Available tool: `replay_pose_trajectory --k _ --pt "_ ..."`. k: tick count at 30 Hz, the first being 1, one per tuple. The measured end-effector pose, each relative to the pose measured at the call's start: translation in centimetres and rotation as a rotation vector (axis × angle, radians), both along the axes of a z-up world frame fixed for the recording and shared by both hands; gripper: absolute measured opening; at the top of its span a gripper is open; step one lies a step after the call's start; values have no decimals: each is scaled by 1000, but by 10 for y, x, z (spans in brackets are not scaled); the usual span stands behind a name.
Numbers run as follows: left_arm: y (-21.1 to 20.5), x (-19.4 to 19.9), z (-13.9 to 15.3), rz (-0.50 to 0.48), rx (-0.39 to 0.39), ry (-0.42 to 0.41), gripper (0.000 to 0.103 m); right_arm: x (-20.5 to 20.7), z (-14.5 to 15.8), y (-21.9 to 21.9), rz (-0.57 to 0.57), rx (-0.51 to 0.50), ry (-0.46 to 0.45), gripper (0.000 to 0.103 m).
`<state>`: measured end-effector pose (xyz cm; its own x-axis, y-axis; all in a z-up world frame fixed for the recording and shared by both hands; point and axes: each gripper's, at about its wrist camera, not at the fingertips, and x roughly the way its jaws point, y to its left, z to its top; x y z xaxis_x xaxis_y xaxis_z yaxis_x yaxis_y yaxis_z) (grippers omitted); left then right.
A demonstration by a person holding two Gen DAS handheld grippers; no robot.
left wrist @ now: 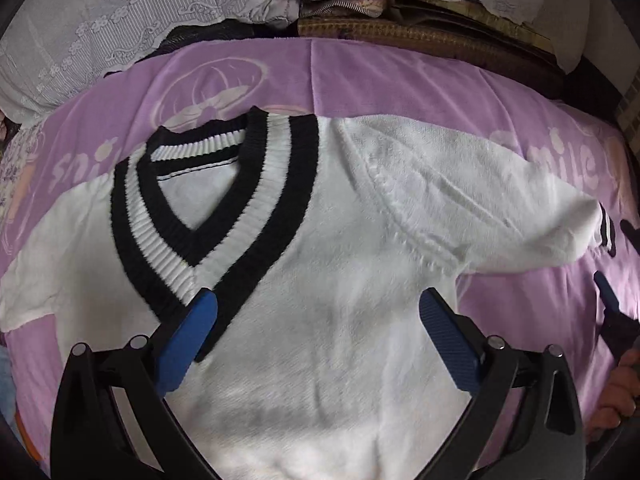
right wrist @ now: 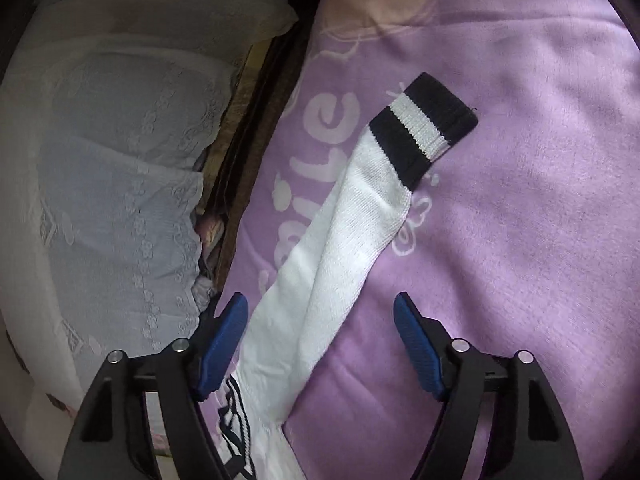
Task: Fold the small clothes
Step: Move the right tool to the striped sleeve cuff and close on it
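A small white knit sweater [left wrist: 320, 264] with a black-and-white striped V-neck collar [left wrist: 208, 200] lies flat, front up, on a purple blanket [left wrist: 400, 80]. My left gripper [left wrist: 318, 300] is open and empty, hovering over the sweater's chest. The sweater's right sleeve [right wrist: 340, 240] stretches out over the blanket, ending in a black-and-white striped cuff [right wrist: 424, 124]. My right gripper [right wrist: 320, 308] is open and empty, its fingers either side of the sleeve near the shoulder end. The right gripper's tip [left wrist: 606, 292] shows at the far right edge of the left wrist view.
The purple blanket [right wrist: 520, 200] carries pale "smile" lettering [right wrist: 316, 152]. White lace-covered bedding [left wrist: 120, 20] lies beyond the blanket's far edge, seen also in the right wrist view [right wrist: 120, 160]. A brown woven mat [left wrist: 420, 36] lies at the back.
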<state>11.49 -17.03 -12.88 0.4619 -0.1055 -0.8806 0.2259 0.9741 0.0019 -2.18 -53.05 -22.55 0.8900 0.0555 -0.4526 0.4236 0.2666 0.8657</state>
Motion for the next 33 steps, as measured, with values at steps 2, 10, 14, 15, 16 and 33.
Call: replay_pose_trajectory --k 2,10,14,15,16,33 --pt "-6 12 -7 33 -6 8 99 5 -12 -13 -57 85 -2 65" --pt "-22 18 -49 -11 94 -54 99 27 -30 -25 -201 -66 -8 27" --pt "-20 18 -49 -16 81 -60 99 20 -31 -32 -230 -40 -60 25" --pt "-19 19 -48 -18 68 -56 99 17 -27 -31 -231 -49 -66 27" --pt "-17 19 -48 -18 57 -54 99 12 -22 -29 -233 -43 -91 27" --pt "-22 14 -48 -20 88 -77 99 -17 -15 -23 -315 -79 66 43"
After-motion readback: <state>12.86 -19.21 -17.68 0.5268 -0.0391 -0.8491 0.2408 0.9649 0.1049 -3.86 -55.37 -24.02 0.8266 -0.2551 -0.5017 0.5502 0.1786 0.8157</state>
